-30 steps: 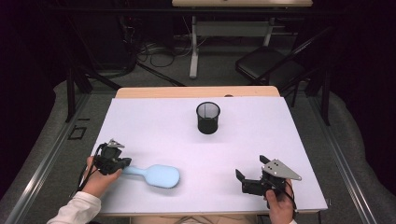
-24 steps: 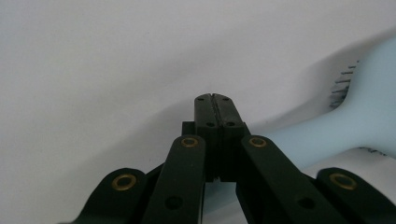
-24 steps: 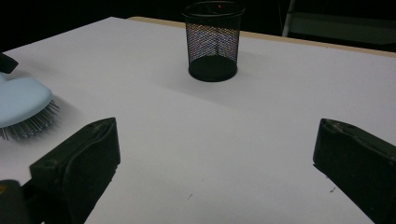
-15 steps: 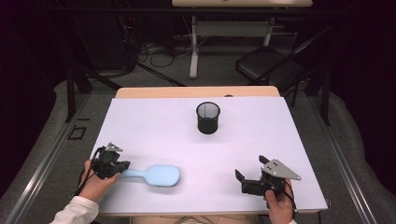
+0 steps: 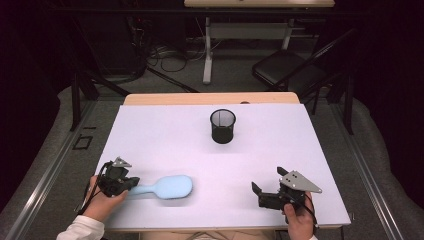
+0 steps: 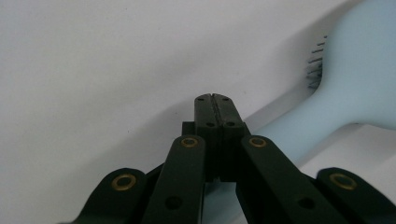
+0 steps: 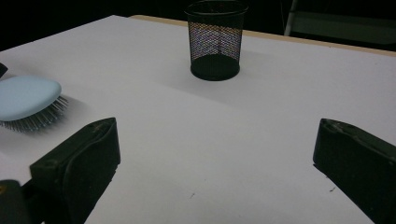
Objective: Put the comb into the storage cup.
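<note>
A pale blue hairbrush [image 5: 170, 187] lies bristles down on the white table [image 5: 165, 135], its handle pointing left. My left gripper [image 5: 132, 184] sits at the handle's end. In the left gripper view its jaws [image 6: 212, 100] are pressed flat together with nothing between them, and the hairbrush [image 6: 355, 88] handle runs just beneath and to the right of them. My right gripper [image 5: 267, 181] rests near the front right edge, open, with bare table between its fingers [image 7: 93, 144]. A black mesh cup [image 5: 222, 126] stands upright at the table's middle back.
In the right gripper view the mesh cup [image 7: 215, 39] is straight ahead and the hairbrush [image 7: 25, 95] head lies far left. Behind the table stand a folding chair [image 5: 287, 75] and a desk leg with cables on the floor [image 5: 165, 55].
My left hand has slid slightly toward the table's near edge along the brush handle. The brush, the cup and the right gripper have stayed put.
</note>
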